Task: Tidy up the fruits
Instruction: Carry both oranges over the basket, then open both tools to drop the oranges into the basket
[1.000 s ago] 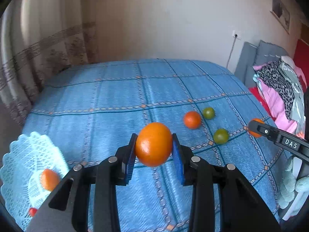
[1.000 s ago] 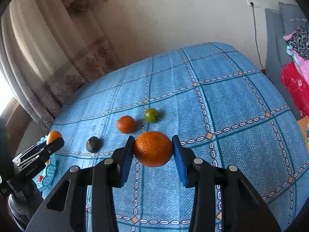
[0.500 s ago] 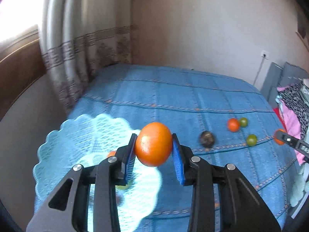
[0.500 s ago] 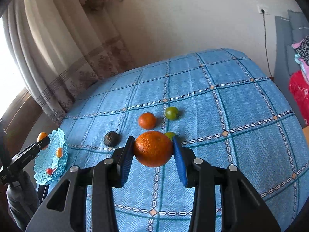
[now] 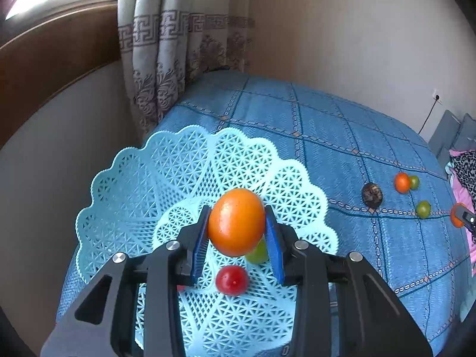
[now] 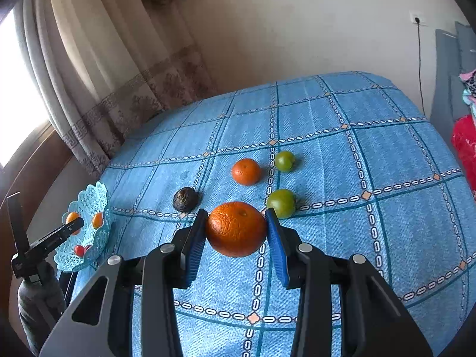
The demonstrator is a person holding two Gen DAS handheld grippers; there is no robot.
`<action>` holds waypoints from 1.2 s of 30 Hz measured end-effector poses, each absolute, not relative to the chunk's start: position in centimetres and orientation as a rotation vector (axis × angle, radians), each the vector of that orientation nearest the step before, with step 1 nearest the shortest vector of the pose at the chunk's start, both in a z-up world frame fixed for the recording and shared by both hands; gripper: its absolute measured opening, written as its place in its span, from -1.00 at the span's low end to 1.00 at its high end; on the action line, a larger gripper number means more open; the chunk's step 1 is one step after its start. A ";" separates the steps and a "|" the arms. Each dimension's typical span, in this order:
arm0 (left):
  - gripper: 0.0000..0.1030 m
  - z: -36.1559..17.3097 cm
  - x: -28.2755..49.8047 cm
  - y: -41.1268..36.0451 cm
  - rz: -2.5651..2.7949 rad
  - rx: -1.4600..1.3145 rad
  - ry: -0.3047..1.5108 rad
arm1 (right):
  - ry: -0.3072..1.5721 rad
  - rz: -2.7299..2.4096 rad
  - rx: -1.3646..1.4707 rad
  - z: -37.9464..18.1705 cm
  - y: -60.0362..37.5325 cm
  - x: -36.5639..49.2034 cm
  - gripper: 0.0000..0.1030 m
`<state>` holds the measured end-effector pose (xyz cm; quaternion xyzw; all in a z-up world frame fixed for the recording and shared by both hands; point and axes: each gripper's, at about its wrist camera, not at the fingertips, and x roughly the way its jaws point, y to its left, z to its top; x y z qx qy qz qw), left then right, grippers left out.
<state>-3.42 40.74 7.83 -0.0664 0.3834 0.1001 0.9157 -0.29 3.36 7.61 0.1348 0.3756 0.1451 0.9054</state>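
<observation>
My main worry sits at the basket, at the left end of the bed. My left gripper hangs over the basket's middle with a smooth orange pinched between both blue pads, jaws closed to the fruit's width. Under it, inside the basket, lie a red tomato and a green fruit, the latter half hidden by the orange. If I let go from this height, I judge the orange could strike one of them, bounce on the springy plastic lattice, and roll over the low scalloped rim toward the wall side, off the bed. The basket also stands right at the bed's edge, so a hard drop could tip it. I would lower first and aim for bare lattice on the far side of the tomato.

To the right of the basket, well apart from it, the loose fruit wait on the bed: a dark wrinkled fruit, a small orange, and two green fruits, one far and one near.

My right gripper is further right again, over the bed and pointing back toward the basket, holding a dimpled orange firmly between its pads, jaws closed on it. The near green fruit sits just beside its right pad; swinging toward the basket too low could knock it rolling. Both grippers tilt downward, fingers level side to side.
</observation>
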 end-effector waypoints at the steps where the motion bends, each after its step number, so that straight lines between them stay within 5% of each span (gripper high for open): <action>1: -0.29 7.6 -3.4 40.9 0.208 -0.143 0.797 | 0.777 0.301 0.276 7.6 3.5 -0.3 -0.23; 4: -0.18 7.1 -3.5 41.2 0.219 -0.168 0.812 | 0.784 0.306 0.269 7.3 3.8 -0.3 -0.23; 6: 0.33 7.5 -4.0 41.4 0.242 -0.171 0.781 | 0.790 0.309 0.265 7.1 4.0 -0.3 -0.23; 15: 0.40 9.7 -5.5 42.7 0.295 -0.177 0.704 | 0.797 0.350 0.245 6.9 5.9 -0.7 -0.23; 21: 0.66 11.7 -6.5 43.1 0.296 -0.195 0.639 | 0.817 0.431 0.262 7.6 8.9 -0.7 -0.23; 36: 0.70 14.5 -8.5 45.9 0.326 -0.258 0.541 | 0.816 0.695 0.116 11.1 23.8 -1.7 -0.23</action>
